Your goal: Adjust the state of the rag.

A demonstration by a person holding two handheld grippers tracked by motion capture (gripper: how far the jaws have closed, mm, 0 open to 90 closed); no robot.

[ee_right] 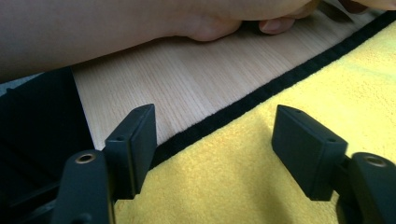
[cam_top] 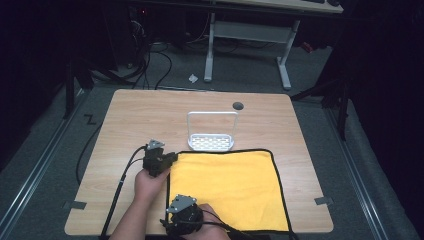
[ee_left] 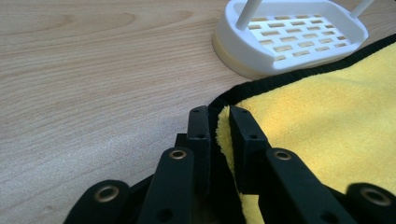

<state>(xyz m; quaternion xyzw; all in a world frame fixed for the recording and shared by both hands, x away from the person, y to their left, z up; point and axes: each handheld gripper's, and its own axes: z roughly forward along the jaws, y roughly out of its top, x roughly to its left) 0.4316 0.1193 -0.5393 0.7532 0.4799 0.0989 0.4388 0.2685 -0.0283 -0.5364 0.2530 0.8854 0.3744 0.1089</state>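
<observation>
Bare wooden table point(cam_top: 130, 115) left of the white rack point(cam_top: 211, 131); rack just beyond the yellow cloth point(cam_top: 227, 185).

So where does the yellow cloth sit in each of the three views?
High view: the yellow cloth lies spread on the near half of the table, in front of the white rack.
Left gripper view: at right, its corner pinched in the left tool.
Right gripper view: lower right, under the open right tool.
Shared landmark: its black edging.
</observation>
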